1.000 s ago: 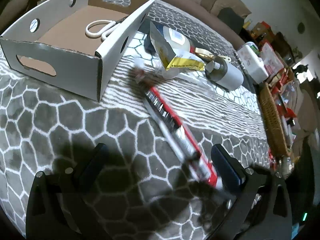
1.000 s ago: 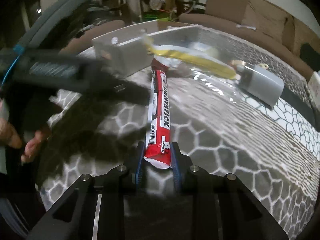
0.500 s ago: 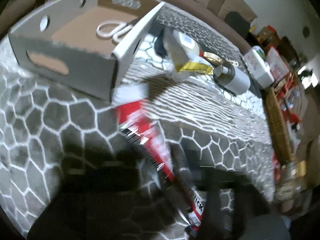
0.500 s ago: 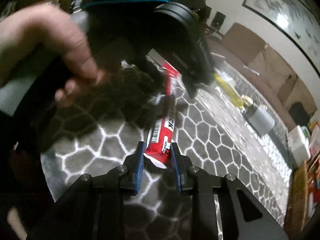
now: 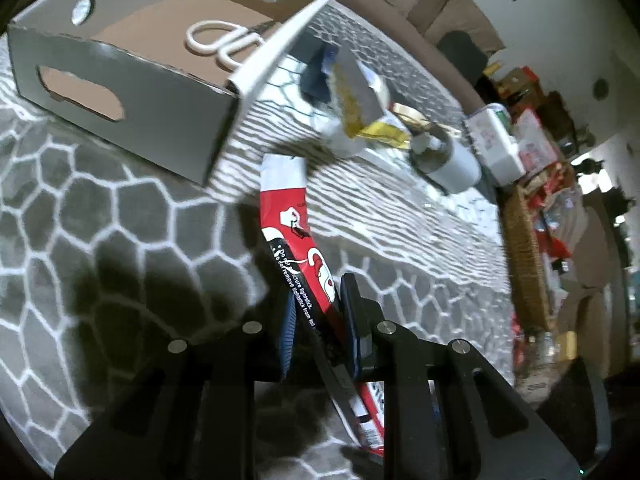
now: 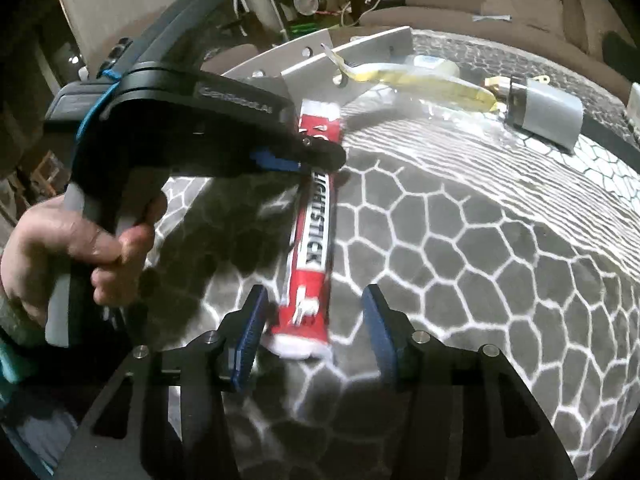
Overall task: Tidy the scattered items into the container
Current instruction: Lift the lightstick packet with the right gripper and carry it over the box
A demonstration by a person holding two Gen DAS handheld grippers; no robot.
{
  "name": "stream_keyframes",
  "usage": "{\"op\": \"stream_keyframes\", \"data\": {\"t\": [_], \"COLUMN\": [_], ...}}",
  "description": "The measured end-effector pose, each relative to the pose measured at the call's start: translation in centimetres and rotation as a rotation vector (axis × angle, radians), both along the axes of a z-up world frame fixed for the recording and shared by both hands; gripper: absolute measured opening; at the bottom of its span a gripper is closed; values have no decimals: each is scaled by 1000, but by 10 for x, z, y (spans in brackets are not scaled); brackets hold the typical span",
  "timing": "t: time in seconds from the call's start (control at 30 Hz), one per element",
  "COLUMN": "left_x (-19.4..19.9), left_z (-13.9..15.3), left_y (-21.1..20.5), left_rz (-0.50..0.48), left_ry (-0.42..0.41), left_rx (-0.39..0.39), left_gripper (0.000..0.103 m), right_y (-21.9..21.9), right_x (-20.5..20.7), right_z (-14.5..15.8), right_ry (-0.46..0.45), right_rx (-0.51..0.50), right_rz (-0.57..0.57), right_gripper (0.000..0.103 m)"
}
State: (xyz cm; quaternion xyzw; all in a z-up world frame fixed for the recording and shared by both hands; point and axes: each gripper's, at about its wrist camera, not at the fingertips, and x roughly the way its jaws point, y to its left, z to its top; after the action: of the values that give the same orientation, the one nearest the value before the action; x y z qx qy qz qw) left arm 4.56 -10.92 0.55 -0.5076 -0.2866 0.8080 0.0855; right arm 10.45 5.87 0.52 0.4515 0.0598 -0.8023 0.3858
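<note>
A grey cloth (image 5: pixel 100 216) with a white honeycomb pattern covers the surface; farther off its lines turn to thin white stripes. On it, at the far left, sits an open cardboard box (image 5: pixel 132 92) with hand-hole cutouts, a pair of white-handled scissors (image 5: pixel 220 42) lying inside.

The left gripper (image 5: pixel 316 320) is clamped on a red and white lightstick packet (image 5: pixel 296 240); its jaws have just closed in from wide apart, and the packet sticks out past them toward the box's near corner. From the right wrist the same packet (image 6: pixel 312 248) lies lengthwise between the spread jaws of the right gripper (image 6: pixel 312 332), whose pads stand clear of it on both sides. A hand (image 6: pixel 76 256) grasps the left gripper's handle at the left.

Beyond the packet lie a yellow wrapper (image 5: pixel 360 116) and a grey cylinder (image 5: pixel 448 160) on its side. Behind runs a brown sofa back (image 5: pixel 424 4); to the right stand a wicker basket (image 5: pixel 524 256) and cluttered red and white boxes (image 5: pixel 520 140).
</note>
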Motion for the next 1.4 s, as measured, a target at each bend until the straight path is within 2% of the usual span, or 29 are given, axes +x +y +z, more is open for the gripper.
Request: {"op": "stream_keyframes", "data": {"t": [0.03,0.1,0.43,0.6,0.73,0.9,1.07,1.23,1.3,1.4], "left_x": [0,0,4,6,7,-14,-60,-109,-126,-153], "left_z": [1,4,19,46,79,117,149,154,149,137], "left_y": [2,6,2,-5,-20,-46,-84,-126,-138,-149], "left_rz": [-9,-20,-44,-49,-39,-40,-46,-48,-56,-80], "left_ry": [5,18,55,91,133,151,140,102,82,49], "left_rx": [-3,-7,121,182,181,124,19,-69,-99,-194], "left_gripper": [20,20,20,20,20,20,20,20,20,20], "right_y": [-3,-9,-16,-28,-40,-69,-106,-148,-164,-186], "right_x": [0,4,10,10,7,-13,-62,-116,-134,-162], "right_z": [0,2,24,57,86,115,130,132,129,117], "right_ry": [-10,5,22,82,104,77,-17,-96,-126,-176], "right_rx": [-2,5,-40,-55,-90,-153,-261,-317,-322,-324], "right_rz": [13,27,8,2,4,-12,-78,-132,-147,-180], "right_gripper": [20,20,20,20,20,20,20,20,20,20]}}
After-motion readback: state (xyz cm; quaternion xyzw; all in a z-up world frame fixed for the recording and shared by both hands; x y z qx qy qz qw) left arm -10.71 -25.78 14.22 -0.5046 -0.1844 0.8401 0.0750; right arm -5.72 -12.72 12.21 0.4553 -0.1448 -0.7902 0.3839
